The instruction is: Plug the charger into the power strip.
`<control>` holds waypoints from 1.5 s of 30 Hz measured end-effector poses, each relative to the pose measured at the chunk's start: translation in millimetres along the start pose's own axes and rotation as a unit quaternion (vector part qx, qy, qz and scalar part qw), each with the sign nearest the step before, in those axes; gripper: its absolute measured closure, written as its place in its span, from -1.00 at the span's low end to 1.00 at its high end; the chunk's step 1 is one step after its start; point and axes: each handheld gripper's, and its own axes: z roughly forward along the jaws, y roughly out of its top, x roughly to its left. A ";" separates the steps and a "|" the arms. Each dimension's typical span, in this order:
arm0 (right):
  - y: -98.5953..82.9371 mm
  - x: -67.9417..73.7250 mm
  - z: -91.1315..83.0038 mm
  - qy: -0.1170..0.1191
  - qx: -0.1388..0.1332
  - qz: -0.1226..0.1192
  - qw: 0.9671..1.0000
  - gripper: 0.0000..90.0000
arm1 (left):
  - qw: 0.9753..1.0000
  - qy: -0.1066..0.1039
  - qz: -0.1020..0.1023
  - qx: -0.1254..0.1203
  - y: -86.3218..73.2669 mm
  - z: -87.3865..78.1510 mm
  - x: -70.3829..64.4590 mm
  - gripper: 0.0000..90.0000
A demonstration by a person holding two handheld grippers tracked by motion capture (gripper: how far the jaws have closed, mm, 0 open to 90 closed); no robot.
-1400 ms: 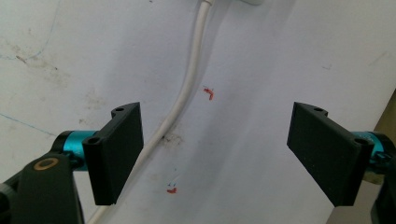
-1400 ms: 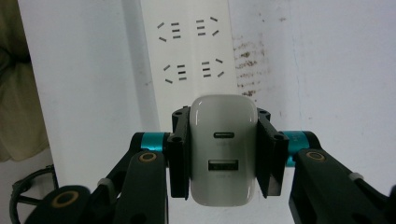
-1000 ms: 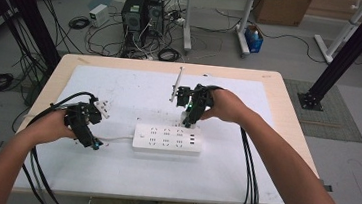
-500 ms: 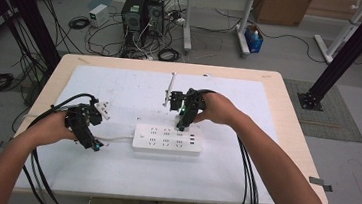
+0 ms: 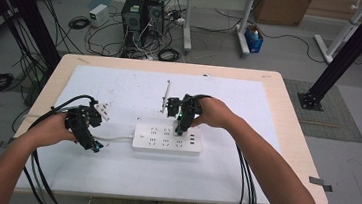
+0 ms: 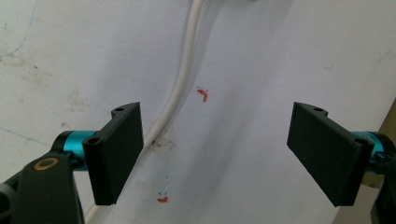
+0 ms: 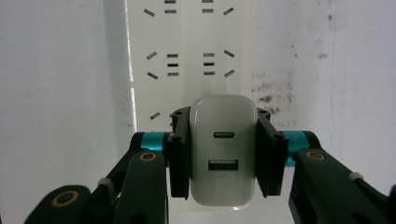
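Observation:
A white power strip (image 5: 167, 139) lies in the middle of the white mat (image 5: 222, 176), several rows of sockets facing up. My right gripper (image 5: 182, 116) hovers over its right part, pointing down, shut on a white USB charger (image 7: 224, 121) whose two ports face the camera. In the right gripper view the power strip (image 7: 187, 56) lies directly behind the charger; I cannot tell whether they touch. My left gripper (image 5: 87, 132) is left of the strip, open, low over the mat. The strip's white cord (image 6: 180, 88) runs between its jaws, and its white plug (image 5: 102, 109) lies just behind the gripper.
A thin pale rod (image 5: 166, 95) stands just left of the right gripper. The mat covers most of the wooden table (image 5: 294, 158). Black cables trail off the front edge from both hands. Computer towers (image 5: 142, 10) and loose cables sit on the floor beyond.
The right gripper has carried the charger left and toward me, from behind the strip down onto its right part. The left gripper has hardly moved.

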 end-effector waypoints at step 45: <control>28.3 5.4 21.1 -0.013 0.137 -0.013 0.990 0.40 | 1.000 -0.010 -0.002 -0.013 -0.7 3.1 -3.7 -0.59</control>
